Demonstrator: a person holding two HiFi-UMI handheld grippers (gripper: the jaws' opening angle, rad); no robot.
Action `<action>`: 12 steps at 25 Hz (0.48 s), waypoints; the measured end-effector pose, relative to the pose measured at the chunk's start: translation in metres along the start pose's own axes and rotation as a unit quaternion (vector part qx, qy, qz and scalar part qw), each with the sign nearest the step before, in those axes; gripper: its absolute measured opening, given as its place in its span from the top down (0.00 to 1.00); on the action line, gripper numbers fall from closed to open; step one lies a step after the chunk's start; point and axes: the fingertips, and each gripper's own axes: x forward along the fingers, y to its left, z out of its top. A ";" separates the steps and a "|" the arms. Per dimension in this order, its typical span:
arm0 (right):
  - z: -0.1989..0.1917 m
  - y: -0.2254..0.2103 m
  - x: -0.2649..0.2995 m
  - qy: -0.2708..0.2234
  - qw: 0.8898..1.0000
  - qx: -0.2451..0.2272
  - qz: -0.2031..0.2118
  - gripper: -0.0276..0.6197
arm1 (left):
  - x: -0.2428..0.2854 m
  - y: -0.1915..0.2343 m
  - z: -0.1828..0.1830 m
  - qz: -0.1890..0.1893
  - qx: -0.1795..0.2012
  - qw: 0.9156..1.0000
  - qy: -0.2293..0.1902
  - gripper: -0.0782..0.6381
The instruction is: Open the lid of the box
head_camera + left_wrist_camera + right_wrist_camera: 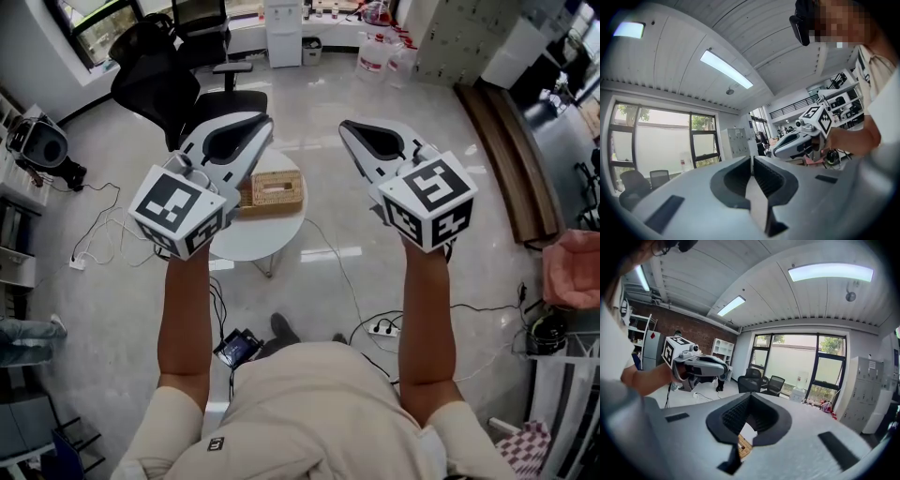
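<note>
A woven tan box (273, 192) with its lid down lies on a small round white table (265, 241), far below both grippers. My left gripper (261, 126) is held up in the air above the box's left end, jaws shut and empty. At the same height, off to the box's right, my right gripper (348, 129) is shut with nothing in it. The left gripper view points up at the ceiling, its jaws (752, 159) pressed together. Through the gap behind the closed right jaws (749, 397) a corner of the box (744, 445) shows.
A black office chair (164, 75) stands just behind the table. Cables and a power strip (384, 328) lie on the glossy floor. A wooden bench (511, 159) runs along the right, and water bottles (380, 52) sit at the back. A small screen device (239, 347) lies by my foot.
</note>
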 end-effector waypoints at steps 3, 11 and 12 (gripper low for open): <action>0.004 -0.001 0.011 0.006 1.000 -0.002 -0.012 0.97 | 0.000 0.014 -0.002 -0.010 -0.003 1.000 -0.007 0.86; 0.016 0.011 0.049 0.018 1.000 -0.007 -0.017 0.97 | -0.015 0.053 -0.008 -0.016 -0.007 1.000 -0.019 0.86; 0.015 0.012 0.054 0.020 1.000 -0.007 -0.014 0.97 | -0.016 0.057 -0.010 -0.014 -0.009 1.000 -0.019 0.86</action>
